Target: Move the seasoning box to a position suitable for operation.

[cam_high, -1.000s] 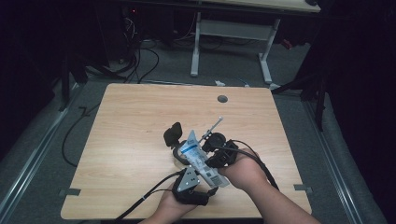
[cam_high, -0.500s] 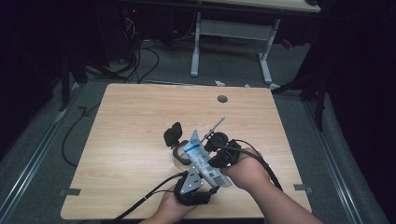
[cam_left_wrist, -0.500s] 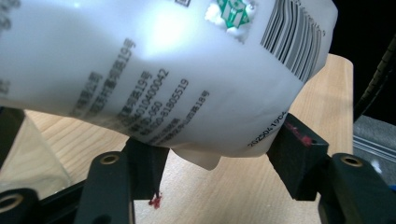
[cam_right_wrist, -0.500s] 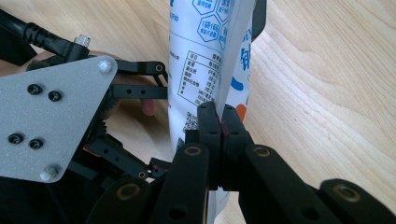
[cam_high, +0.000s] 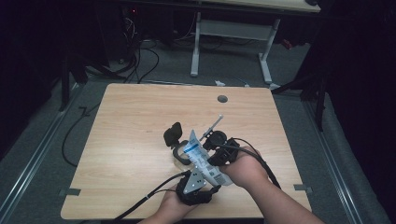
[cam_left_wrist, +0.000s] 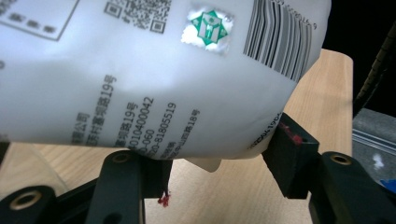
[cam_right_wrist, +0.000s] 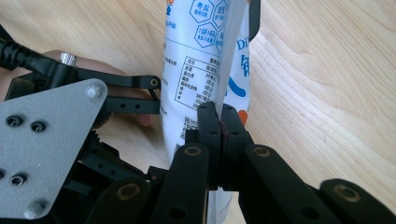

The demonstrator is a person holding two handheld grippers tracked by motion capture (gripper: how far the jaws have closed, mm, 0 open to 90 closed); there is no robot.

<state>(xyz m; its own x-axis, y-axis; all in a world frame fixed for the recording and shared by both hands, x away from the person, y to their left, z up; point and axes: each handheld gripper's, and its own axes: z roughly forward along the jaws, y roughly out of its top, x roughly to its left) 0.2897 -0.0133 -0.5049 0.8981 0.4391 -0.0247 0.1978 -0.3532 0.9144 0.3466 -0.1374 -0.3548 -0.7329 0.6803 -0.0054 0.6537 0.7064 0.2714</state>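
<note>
Left gripper (cam_high: 180, 151): jaws have just been closing around the pouch (cam_high: 201, 156), which bulges between them; pads not visibly pressing. Pouch, a soft, glossy white plastic bag with blue print, lies over the table's (cam_high: 130, 121) near middle, long axis running near-right to far-left. Right gripper (cam_right_wrist: 219, 122) is clamped flat on its thin edge. The left gripper view shows barcode and QR code.

The pouch (cam_left_wrist: 154, 79) reads "0104000042" and "81805519".
</note>
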